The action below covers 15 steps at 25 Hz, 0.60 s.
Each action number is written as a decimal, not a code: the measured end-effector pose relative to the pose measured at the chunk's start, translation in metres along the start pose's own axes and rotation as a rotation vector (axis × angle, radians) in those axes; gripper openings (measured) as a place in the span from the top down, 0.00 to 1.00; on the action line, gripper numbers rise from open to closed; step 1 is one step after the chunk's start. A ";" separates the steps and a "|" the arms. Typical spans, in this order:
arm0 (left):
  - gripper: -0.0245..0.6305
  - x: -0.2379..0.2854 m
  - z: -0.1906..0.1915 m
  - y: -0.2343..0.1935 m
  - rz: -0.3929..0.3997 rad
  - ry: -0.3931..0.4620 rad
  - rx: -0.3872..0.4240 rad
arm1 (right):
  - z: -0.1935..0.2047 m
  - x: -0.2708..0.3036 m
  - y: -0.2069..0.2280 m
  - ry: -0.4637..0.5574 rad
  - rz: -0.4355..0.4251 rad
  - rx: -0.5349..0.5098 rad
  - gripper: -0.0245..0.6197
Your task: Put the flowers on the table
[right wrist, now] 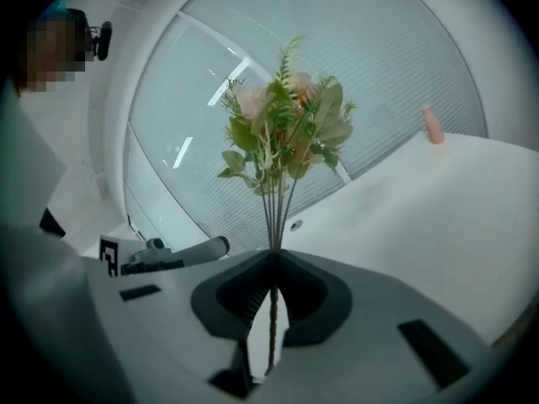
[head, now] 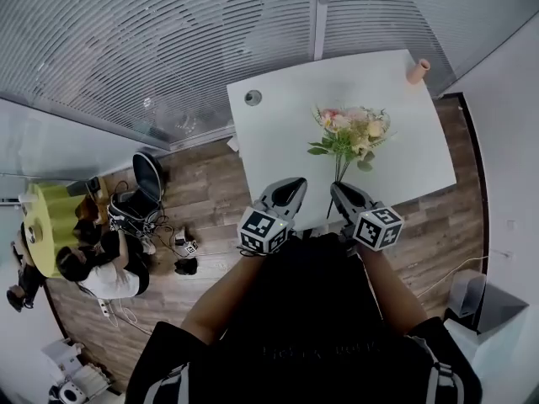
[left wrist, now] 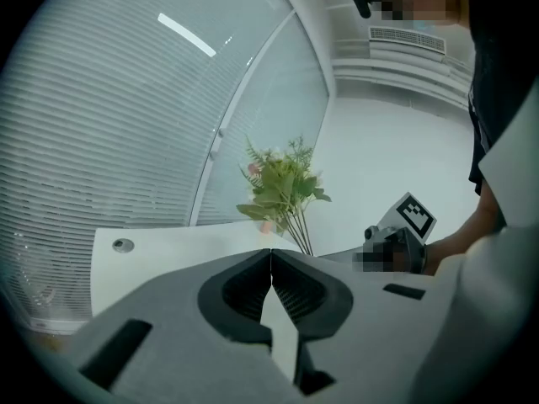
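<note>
Pinched in right tongs (right wrist: pixel 272 257): flowers (right wrist: pixel 286 129), thin stems clamped tight between jaws, bunch upright over white surface (head: pixel 278 141). Pale pink and cream blooms, green leaves, fern sprigs (stems dark, wiry, bundled). Head view: bunch at 12 o'clock from right tongs. At its 9 o'clock, left tongs (left wrist: pixel 271 252) fully closed, nothing between jaws.

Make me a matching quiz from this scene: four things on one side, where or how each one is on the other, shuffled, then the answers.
1 flowers
2 left gripper
3 pink vase
4 round grommet

A far right corner of the table
B shut, empty
C far left corner
D stems clamped in right gripper

Pairs: 1-D, 2-B, 3-A, 4-C
</note>
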<state>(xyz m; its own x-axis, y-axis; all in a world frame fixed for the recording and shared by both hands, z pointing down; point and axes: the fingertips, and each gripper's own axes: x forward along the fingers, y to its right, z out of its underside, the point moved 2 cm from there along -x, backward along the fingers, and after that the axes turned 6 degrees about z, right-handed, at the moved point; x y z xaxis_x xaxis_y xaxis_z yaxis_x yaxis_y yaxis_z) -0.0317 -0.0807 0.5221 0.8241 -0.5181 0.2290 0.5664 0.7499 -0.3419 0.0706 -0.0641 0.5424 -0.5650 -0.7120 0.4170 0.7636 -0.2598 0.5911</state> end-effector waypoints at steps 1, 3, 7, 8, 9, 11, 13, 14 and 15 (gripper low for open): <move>0.93 0.003 0.007 -0.001 0.004 -0.011 -0.015 | 0.005 0.003 0.006 -0.013 0.012 0.012 0.90; 0.93 0.006 0.019 -0.002 0.009 -0.034 -0.058 | 0.015 0.009 0.016 -0.041 0.029 0.029 0.90; 0.93 0.009 0.034 0.002 0.005 -0.076 -0.110 | 0.034 0.019 0.034 -0.100 0.059 0.025 0.90; 0.93 0.011 0.042 0.001 0.008 -0.083 -0.110 | 0.038 0.022 0.038 -0.113 0.062 0.021 0.90; 0.93 0.012 0.046 0.001 0.008 -0.091 -0.118 | 0.041 0.024 0.041 -0.126 0.064 0.019 0.90; 0.93 0.014 0.047 0.004 0.000 -0.116 -0.144 | 0.047 0.028 0.047 -0.148 0.066 0.023 0.90; 0.93 0.018 0.051 0.005 -0.001 -0.139 -0.154 | 0.053 0.032 0.052 -0.168 0.069 0.029 0.90; 0.93 0.020 0.055 0.005 0.000 -0.146 -0.161 | 0.056 0.034 0.055 -0.178 0.072 0.030 0.90; 0.93 0.021 0.058 0.005 0.000 -0.153 -0.170 | 0.059 0.036 0.057 -0.190 0.074 0.033 0.90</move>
<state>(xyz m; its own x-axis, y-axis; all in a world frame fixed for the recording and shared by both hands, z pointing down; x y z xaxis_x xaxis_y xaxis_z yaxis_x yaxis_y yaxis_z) -0.0112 -0.0636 0.5784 0.8228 -0.4395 0.3604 0.5679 0.6632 -0.4875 0.0753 -0.0664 0.6317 -0.5592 -0.5916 0.5808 0.7962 -0.1881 0.5750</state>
